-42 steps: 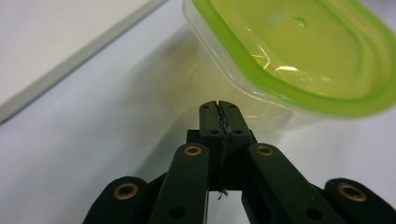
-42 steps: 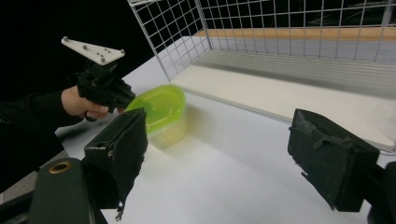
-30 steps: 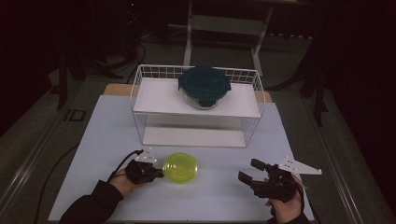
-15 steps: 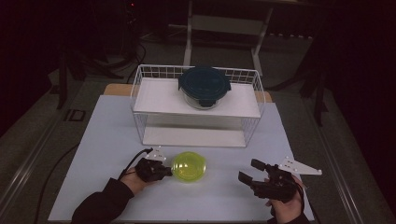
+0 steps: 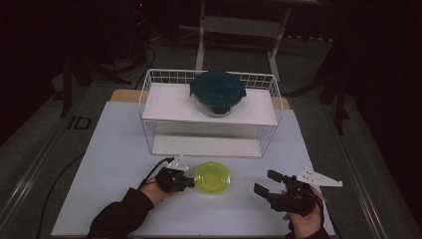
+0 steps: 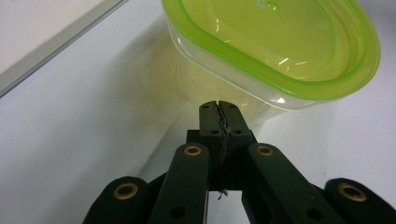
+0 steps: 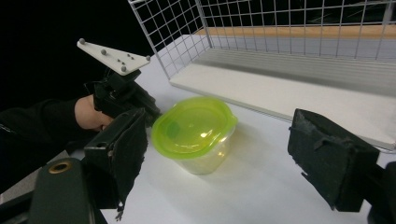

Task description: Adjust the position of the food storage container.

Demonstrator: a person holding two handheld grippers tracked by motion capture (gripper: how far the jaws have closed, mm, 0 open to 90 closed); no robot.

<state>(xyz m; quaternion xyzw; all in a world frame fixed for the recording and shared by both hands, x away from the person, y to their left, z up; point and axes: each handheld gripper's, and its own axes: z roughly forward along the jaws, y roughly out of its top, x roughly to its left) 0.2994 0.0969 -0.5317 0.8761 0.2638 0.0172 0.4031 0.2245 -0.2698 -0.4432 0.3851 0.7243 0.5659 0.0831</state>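
A clear tub with a yellow-green lid (image 5: 212, 177) (image 6: 280, 46) (image 7: 194, 128) stands on the white table in front of the wire rack. My left gripper (image 5: 186, 182) (image 6: 218, 105) is shut with nothing between its jaws, and its tips press against the tub's left wall just under the lid rim. It also appears in the right gripper view, the left gripper (image 7: 148, 113) touching the tub's far side. My right gripper (image 5: 264, 182) (image 7: 224, 158) is open to the right of the tub, apart from it, with its pads (image 7: 123, 149) facing the tub.
A white wire rack (image 5: 149, 107) (image 7: 187, 42) stands behind the tub, with a low white shelf board (image 5: 209, 146). On its upper shelf sits a glass container with a dark teal lid (image 5: 217, 91). The table's front edge lies close below both hands.
The left gripper has slid to the right, pushing the yellow-green tub along the table toward the right gripper. The right gripper has stayed in place, open.
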